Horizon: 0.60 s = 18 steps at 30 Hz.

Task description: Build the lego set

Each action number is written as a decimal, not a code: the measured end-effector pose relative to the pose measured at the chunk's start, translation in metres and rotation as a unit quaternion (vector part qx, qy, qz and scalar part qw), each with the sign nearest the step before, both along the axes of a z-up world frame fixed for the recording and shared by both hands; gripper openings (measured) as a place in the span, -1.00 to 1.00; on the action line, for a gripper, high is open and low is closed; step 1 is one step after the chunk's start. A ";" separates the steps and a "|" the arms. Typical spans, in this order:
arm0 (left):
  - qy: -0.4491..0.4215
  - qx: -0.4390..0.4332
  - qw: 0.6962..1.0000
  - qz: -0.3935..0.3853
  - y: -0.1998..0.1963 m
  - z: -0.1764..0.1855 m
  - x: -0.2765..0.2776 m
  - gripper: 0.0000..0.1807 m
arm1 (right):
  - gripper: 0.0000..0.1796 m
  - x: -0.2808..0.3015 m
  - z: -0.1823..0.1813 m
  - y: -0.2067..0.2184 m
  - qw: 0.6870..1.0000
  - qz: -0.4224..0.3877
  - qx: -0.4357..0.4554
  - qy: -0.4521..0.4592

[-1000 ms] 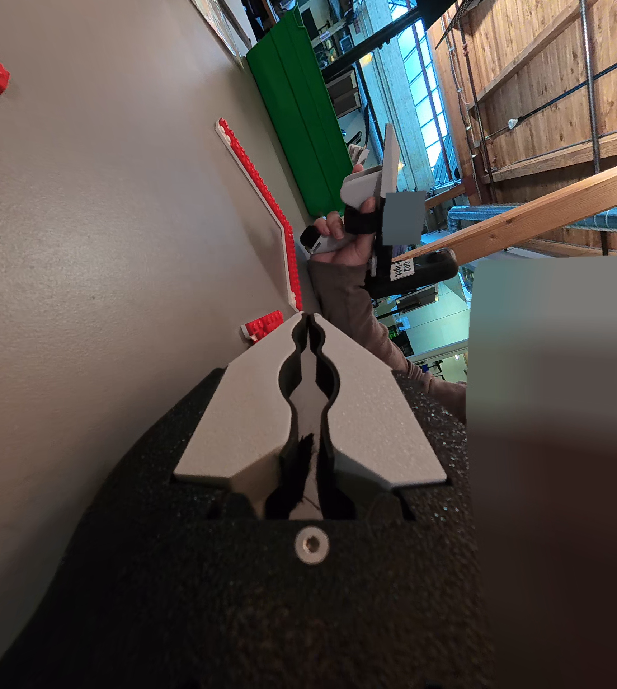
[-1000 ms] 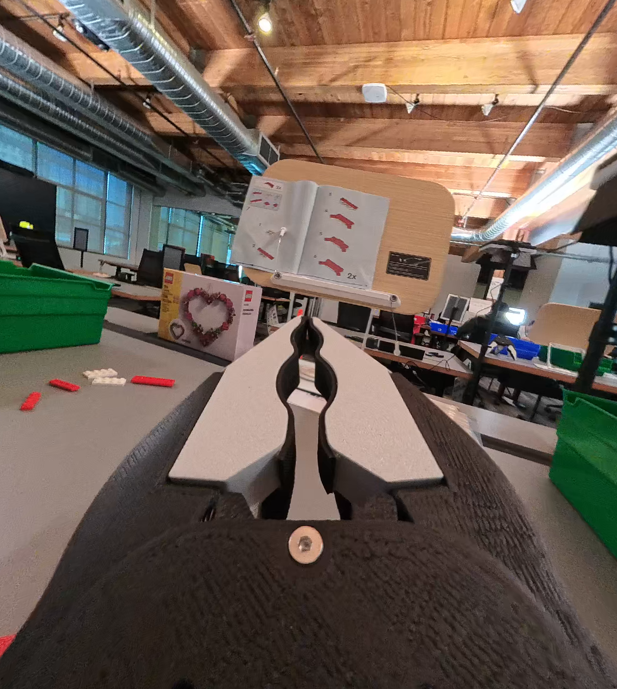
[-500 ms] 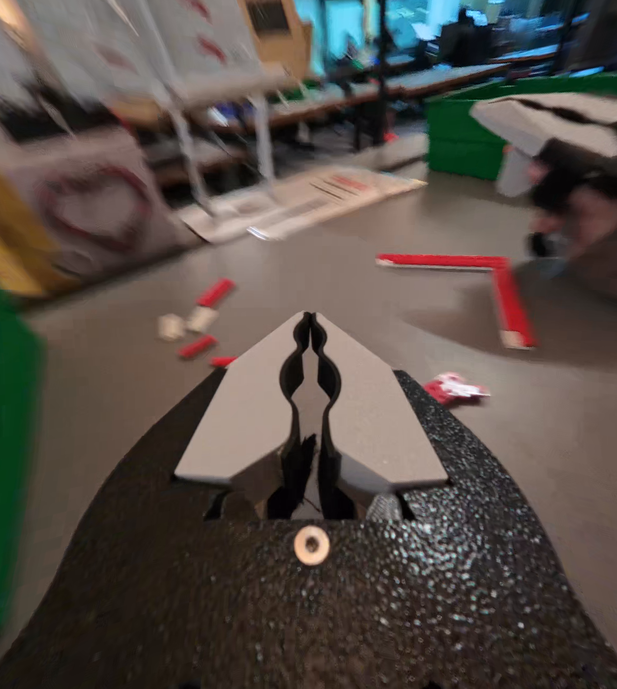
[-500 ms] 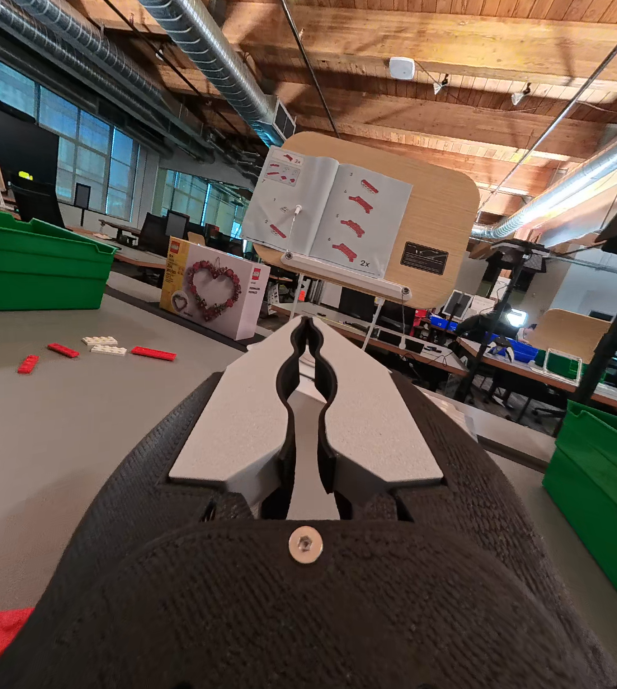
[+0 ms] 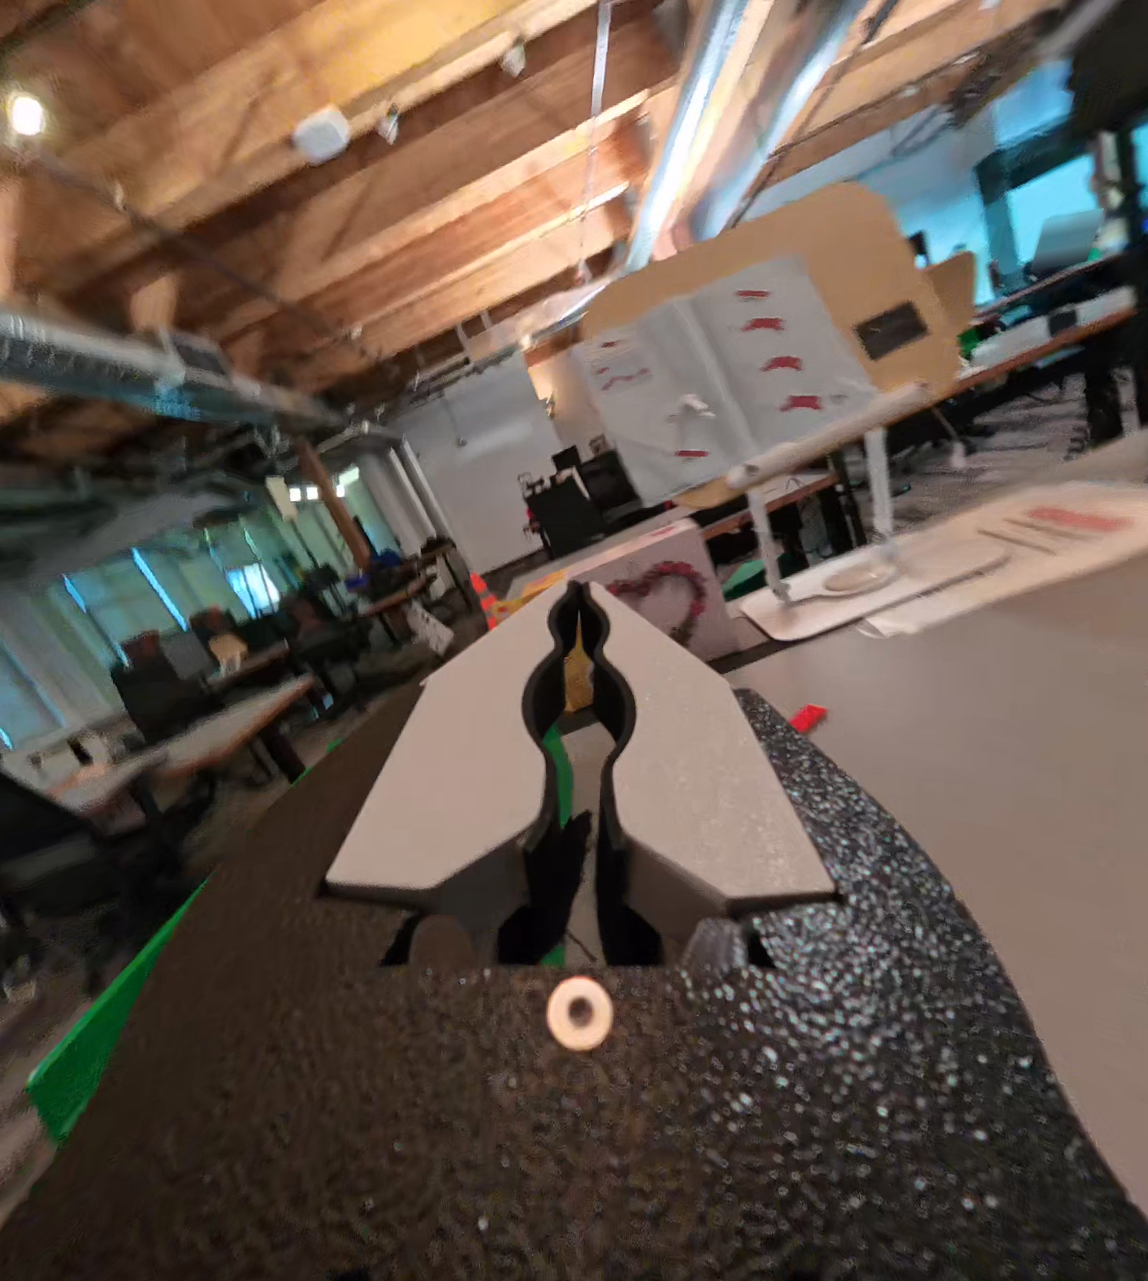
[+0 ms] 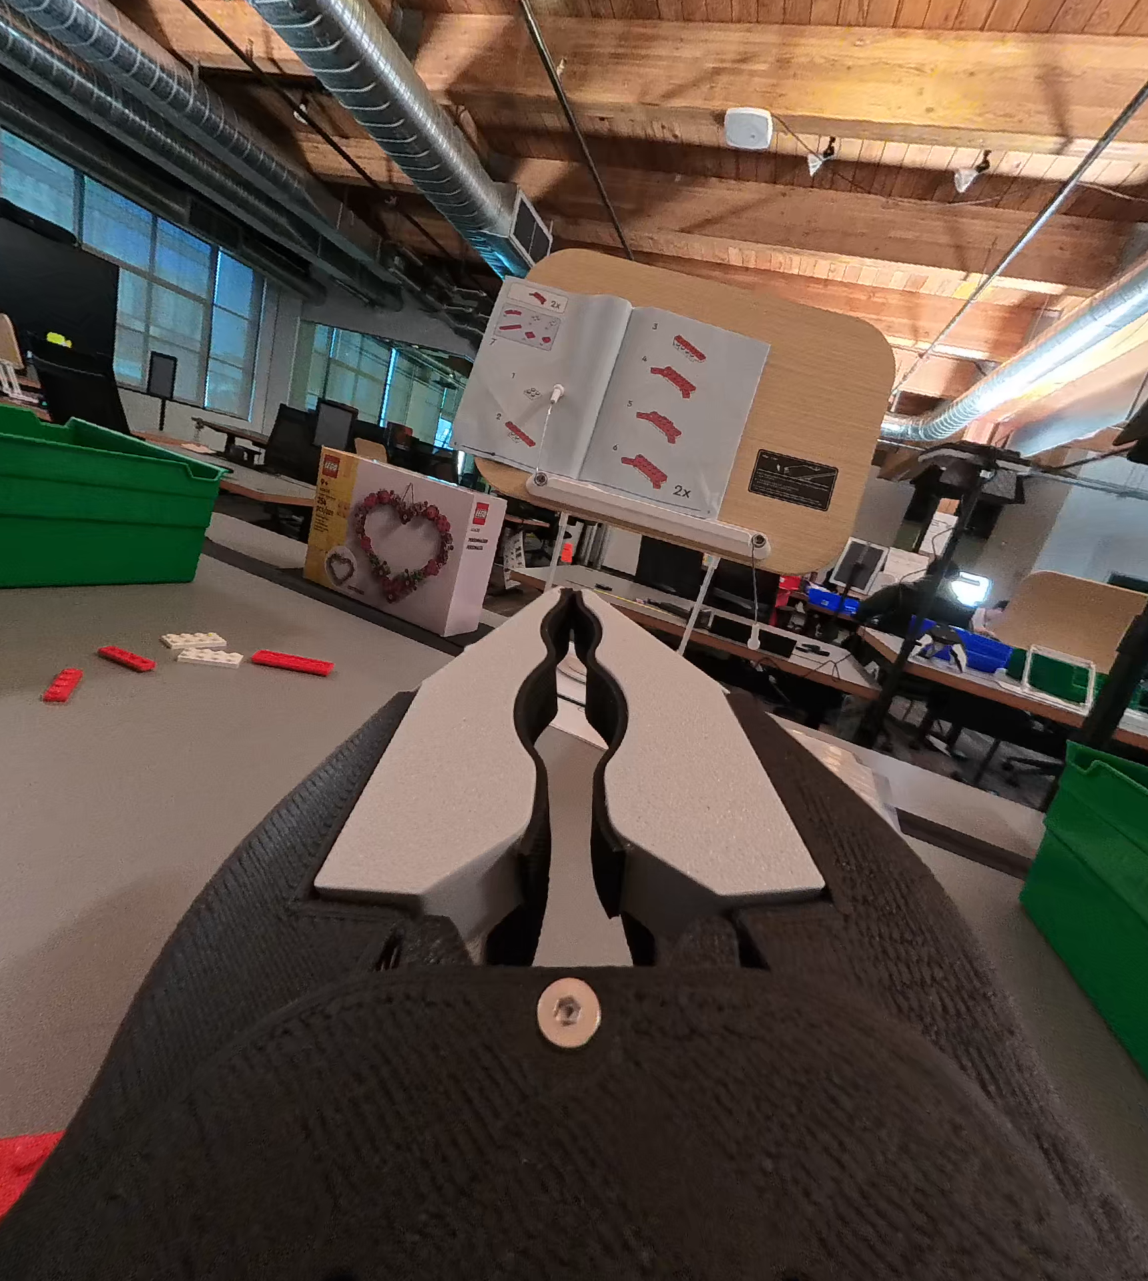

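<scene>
While your right gripper (image 6: 572,603) and left gripper (image 5: 578,597) both sit pressed together and empty, loose red and white lego plates (image 6: 207,655) lie far left on the grey table (image 6: 106,797), near the set's box (image 6: 405,537); the instruction booklet (image 6: 609,398) stands propped ahead.

Right wrist view counts: three red plates (image 6: 292,663) and two white plates (image 6: 209,657) loose on the table (image 6: 141,797), one boxed set (image 6: 405,547), one open instruction booklet (image 6: 616,398), two green bins (image 6: 58,499).
</scene>
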State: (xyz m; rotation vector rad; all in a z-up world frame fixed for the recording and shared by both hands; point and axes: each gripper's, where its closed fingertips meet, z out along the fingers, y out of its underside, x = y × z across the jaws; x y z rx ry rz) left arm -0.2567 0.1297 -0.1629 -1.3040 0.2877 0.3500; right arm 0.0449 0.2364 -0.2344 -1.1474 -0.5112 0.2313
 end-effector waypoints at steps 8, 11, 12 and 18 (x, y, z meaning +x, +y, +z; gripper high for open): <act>-0.227 -0.372 0.899 0.039 0.081 -0.051 -0.127 -1.00 | -1.00 -0.005 0.000 0.000 1.000 0.013 -0.001 0.001; -0.285 -0.493 0.821 0.030 0.099 -0.094 -0.137 -1.00 | -1.00 -0.008 -0.001 0.001 1.000 0.018 -0.002 -0.002; -0.293 -0.528 0.796 0.039 0.102 -0.109 -0.141 -1.00 | -1.00 -0.009 -0.002 0.001 1.000 0.019 -0.003 -0.004; -0.302 -0.605 0.731 0.097 0.119 -0.162 -0.169 -0.80 | -1.00 -0.009 -0.004 0.003 1.000 0.018 -0.008 -0.006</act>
